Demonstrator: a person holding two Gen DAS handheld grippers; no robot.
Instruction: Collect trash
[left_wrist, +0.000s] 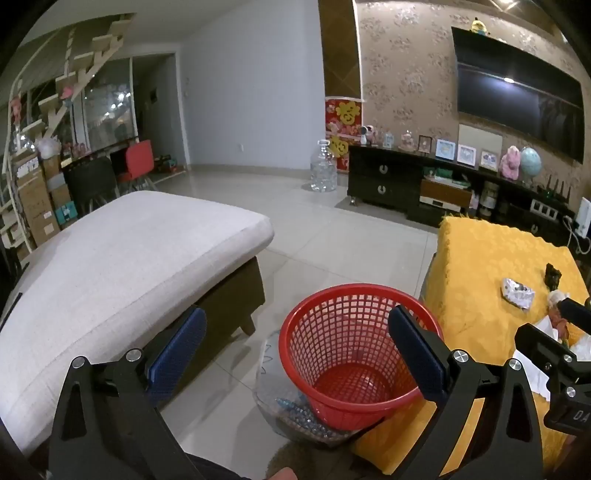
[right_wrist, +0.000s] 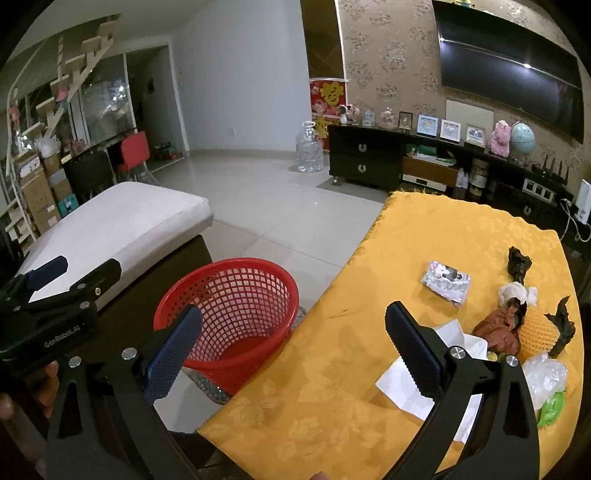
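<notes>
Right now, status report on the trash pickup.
Left gripper and right gripper open, empty. Trash pile on yellow table. Red basket empty, path clear.

The near left part of the table, up to its left edge, lay bare, leaving room to pass. Trash crowded its right side: a white paper, a brown wrapper, a clear plastic bag and a crumpled foil packet nearer the middle. The red basket stood on the floor just beside the left edge, its mouth unobstructed. The sofa closed in the basket's far side.
</notes>
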